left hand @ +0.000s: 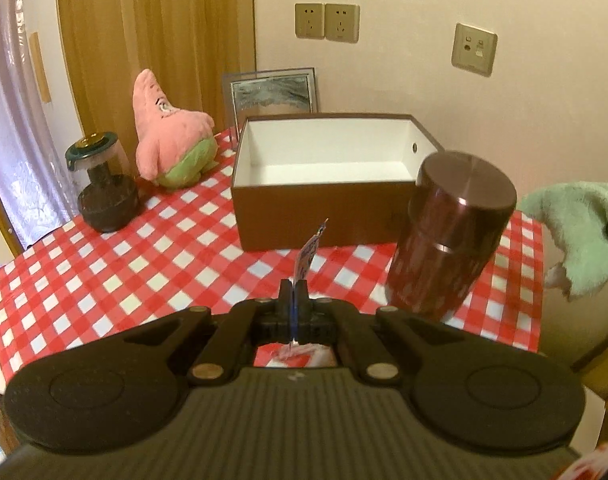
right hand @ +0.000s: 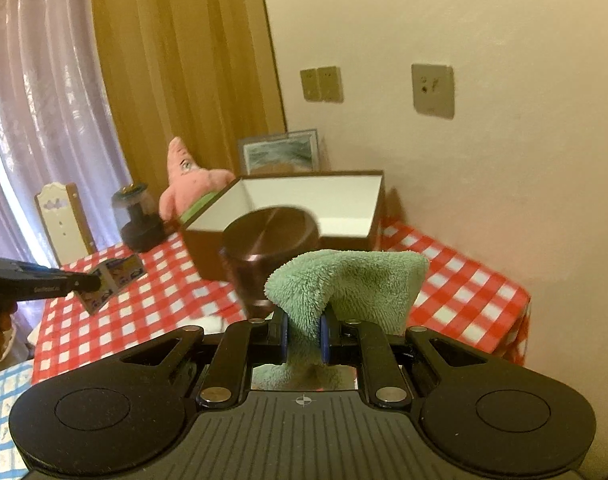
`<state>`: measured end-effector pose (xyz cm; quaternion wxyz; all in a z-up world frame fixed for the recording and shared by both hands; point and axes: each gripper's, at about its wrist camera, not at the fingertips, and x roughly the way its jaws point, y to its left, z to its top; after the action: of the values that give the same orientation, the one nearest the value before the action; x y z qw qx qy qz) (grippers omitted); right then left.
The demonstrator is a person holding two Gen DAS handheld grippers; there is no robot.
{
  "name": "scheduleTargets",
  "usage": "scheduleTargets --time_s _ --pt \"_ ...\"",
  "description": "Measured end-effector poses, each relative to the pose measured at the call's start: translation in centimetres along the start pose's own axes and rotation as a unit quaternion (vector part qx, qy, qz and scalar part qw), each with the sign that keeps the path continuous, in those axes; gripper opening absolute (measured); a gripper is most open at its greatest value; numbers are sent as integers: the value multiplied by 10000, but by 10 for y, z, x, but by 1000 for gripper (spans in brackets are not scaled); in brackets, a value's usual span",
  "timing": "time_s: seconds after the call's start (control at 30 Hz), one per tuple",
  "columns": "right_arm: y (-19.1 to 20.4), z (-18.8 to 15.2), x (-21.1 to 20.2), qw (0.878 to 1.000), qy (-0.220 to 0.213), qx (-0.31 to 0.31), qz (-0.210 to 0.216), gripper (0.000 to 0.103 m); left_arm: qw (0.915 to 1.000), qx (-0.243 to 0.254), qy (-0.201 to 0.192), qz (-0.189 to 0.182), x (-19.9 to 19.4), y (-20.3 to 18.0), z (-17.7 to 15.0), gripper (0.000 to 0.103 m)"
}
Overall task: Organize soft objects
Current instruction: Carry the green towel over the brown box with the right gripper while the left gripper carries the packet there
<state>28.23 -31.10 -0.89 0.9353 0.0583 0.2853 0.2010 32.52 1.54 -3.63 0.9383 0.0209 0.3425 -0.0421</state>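
Green and fluffy, the terry cloth (right hand: 345,284) is pinched between the blue pads of the right gripper (right hand: 304,332), its folds bunching above the fingers and held in the air in front of the brown cardboard box (left hand: 311,204). That box sits open on the red-and-white checked tablecloth (left hand: 104,276), its white interior bare. The left gripper (left hand: 294,300) is clamped tight on a thin printed packet (left hand: 309,254), which sticks up edge-on between its fingers, in front of the box. A dark maroon canister (left hand: 451,232) stands at the box's right front corner. Left of the box sits a pink starfish plush (left hand: 170,136) with green shorts, and further left a lidded glass jar (left hand: 100,184). Behind the box a framed picture (left hand: 272,94) leans against the wall.
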Motion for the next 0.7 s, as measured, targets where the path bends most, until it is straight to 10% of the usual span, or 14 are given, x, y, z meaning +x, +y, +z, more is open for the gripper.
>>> scheduleTargets --time_s 0.7 --pt "-64 108 109 9936 -337 -716 805 15 9989 -217 -236 353 79 -37 101 0"
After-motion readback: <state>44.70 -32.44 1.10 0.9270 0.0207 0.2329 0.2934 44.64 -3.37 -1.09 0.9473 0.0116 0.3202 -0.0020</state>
